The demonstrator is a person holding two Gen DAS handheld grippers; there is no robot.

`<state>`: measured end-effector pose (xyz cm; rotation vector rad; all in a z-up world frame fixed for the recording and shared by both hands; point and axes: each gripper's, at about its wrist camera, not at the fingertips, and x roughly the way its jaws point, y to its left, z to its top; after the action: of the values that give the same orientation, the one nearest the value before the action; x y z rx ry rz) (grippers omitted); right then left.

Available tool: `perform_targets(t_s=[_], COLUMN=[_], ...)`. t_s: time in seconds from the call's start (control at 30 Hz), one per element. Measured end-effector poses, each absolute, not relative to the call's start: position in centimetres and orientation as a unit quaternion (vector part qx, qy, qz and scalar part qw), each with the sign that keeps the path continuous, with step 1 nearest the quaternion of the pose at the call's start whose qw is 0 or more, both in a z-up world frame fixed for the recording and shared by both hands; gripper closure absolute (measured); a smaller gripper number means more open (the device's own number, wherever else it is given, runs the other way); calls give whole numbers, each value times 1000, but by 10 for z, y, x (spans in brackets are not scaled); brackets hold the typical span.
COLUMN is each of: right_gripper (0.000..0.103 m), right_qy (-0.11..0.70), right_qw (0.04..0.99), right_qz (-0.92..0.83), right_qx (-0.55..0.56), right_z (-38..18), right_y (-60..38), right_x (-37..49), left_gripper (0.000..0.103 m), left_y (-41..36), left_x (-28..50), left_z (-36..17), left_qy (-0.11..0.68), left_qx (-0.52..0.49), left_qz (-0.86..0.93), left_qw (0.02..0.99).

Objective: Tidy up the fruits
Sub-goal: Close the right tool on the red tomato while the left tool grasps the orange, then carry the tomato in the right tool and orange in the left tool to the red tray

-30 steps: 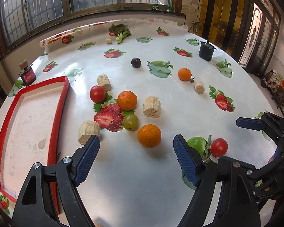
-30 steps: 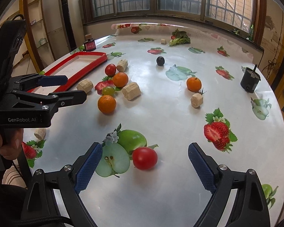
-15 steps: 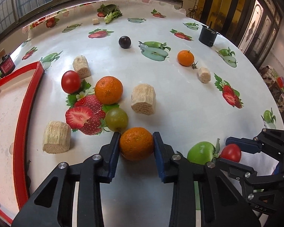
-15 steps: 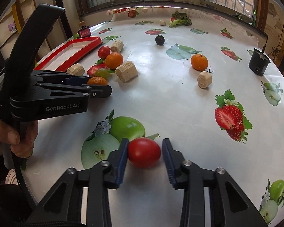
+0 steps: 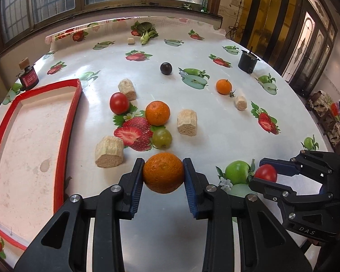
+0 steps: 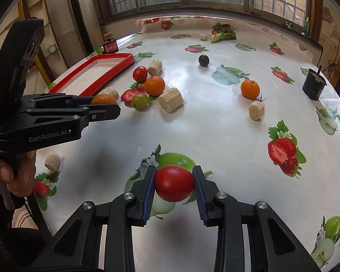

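Since a second ago both pairs of jaws have gone from wide open to clamped on fruit. The left gripper (image 5: pixel 163 173) now pinches a large orange (image 5: pixel 163 172) between its blue pads at lower centre of the left wrist view; the fruit looks raised a little off the tablecloth. The right gripper (image 6: pixel 174 183) squeezes a red tomato (image 6: pixel 174 183) at lower centre of its own view, over a printed green apple; the same tomato shows at the right edge of the left view (image 5: pixel 265 173).

Just above the held orange lie a green grape-like fruit (image 5: pixel 162 138), a second orange (image 5: pixel 157 112) and a second tomato (image 5: pixel 119 103), close together on a printed strawberry. Pale cork-like cylinders (image 5: pixel 109 151) lie on their sides around them, one at lower left, one right of the cluster (image 5: pixel 187 122). Further up sit a dark plum (image 5: pixel 166 68) and a small orange (image 5: pixel 223 86), well apart.

The red-rimmed tray (image 5: pixel 72 113) fills the left of the frame, its long side running from lower left towards upper centre. A black cup (image 5: pixel 248 63) stands at upper right. The round fruits show no long axis.

A hand (image 6: pixel 9 176) grips the left tool's handle at the left edge of the right view.
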<state>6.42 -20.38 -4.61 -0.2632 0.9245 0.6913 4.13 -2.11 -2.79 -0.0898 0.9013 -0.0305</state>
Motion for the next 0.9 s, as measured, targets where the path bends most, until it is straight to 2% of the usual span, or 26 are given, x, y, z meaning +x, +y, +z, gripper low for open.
perform_targets(t_s=[0.5, 0.9], right_gripper=[70, 70], right_qy=[416, 402], right_qw=[828, 810], right_qz=[348, 401], right_qx=[-143, -146], right_z=[-33, -24], right_y=[-172, -124], right_x=[50, 41], left_gripper=[72, 72], left_y=[13, 71], left_x=[10, -14], left_z=[-14, -14], left_qy=[414, 408], left_qx=[-58, -91], left_qz=[19, 75], left_qw=[908, 905])
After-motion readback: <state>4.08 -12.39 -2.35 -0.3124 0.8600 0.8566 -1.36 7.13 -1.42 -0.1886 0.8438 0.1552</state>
